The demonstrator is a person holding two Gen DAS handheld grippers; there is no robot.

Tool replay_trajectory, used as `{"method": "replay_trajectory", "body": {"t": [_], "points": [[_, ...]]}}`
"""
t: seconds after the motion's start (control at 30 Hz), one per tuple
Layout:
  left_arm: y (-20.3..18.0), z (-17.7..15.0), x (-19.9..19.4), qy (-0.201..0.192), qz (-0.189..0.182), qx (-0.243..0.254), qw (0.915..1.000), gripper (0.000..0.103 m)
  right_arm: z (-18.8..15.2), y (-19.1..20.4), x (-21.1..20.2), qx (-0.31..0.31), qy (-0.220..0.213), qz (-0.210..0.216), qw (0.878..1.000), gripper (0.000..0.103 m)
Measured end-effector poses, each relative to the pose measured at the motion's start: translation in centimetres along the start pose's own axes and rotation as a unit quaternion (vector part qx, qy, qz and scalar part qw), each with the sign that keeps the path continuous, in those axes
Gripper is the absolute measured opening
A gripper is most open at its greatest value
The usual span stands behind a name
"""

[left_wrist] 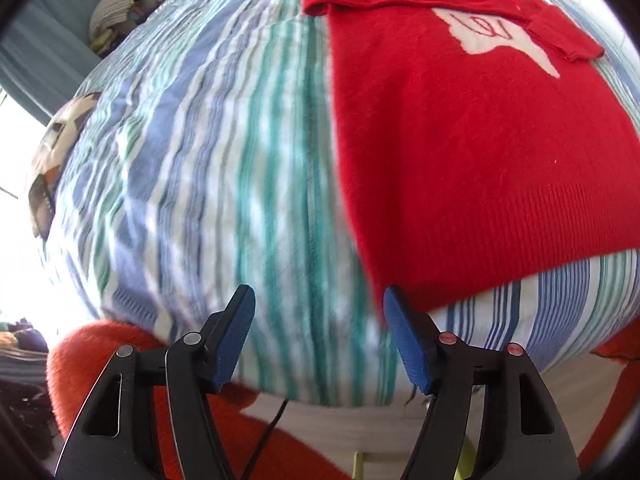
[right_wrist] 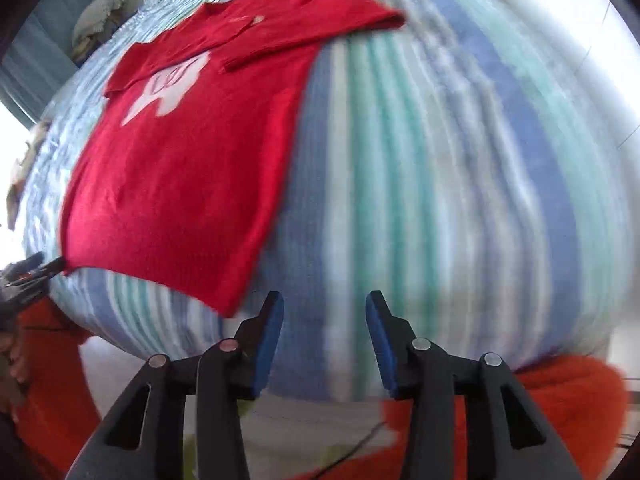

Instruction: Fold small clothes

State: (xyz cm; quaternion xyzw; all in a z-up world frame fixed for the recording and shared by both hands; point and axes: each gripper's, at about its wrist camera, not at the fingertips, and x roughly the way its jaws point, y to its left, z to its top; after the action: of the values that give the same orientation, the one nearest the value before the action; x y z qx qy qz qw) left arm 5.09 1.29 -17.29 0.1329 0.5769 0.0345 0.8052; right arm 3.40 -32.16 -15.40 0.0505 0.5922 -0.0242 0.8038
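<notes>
Red sweater (left_wrist: 472,152) lies flat on the striped bed (left_wrist: 208,168), sleeves folded in, long axis running away from both grippers. Left gripper (left_wrist: 318,312) released, empty, its right finger at the hem's near-left corner. Right gripper (right_wrist: 324,312) released, empty, just right of the near-right corner (left appears closer).

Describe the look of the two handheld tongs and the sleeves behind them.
Both the left tongs and right tongs have black plastic arms with slot cutouts, blue ribbed pads and round rivets, reddish on one left arm. Fuzzy orange-red sleeves and a thin black cable show behind.
</notes>
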Motion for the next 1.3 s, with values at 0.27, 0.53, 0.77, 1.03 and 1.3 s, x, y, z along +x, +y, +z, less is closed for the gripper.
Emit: {"method": "replay_trajectory", "body": {"t": [0.27,0.53,0.77,1.03,1.3], "points": [[4.2,-1.1,-4.0,-0.043,0.002,-0.094,0.9947,0.07,10.5,5.9,-4.1,-0.225,-0.132,0.002,0.965,0.069],[6.1,-0.4,-4.0,-0.05,0.001,-0.116,0.9919,0.07,18.6,12.5,8.8,-0.261,-0.085,-0.004,0.961,0.035],[7.7,-1.5,-2.9,-0.031,0.003,-0.137,0.9901,0.07,20.8,-4.5,-0.9,-0.009,-0.201,0.002,0.98,0.006],[4.1,-0.5,-3.1,-0.026,-0.02,-0.101,0.9943,0.07,16.8,-27.5,-4.2,0.242,-0.174,-0.09,0.95,0.006],[1.2,-0.4,-4.4,-0.031,-0.01,-0.06,0.9977,0.07,13.1,-29.7,3.1,0.315,-0.105,-0.041,0.942,0.006]]}}
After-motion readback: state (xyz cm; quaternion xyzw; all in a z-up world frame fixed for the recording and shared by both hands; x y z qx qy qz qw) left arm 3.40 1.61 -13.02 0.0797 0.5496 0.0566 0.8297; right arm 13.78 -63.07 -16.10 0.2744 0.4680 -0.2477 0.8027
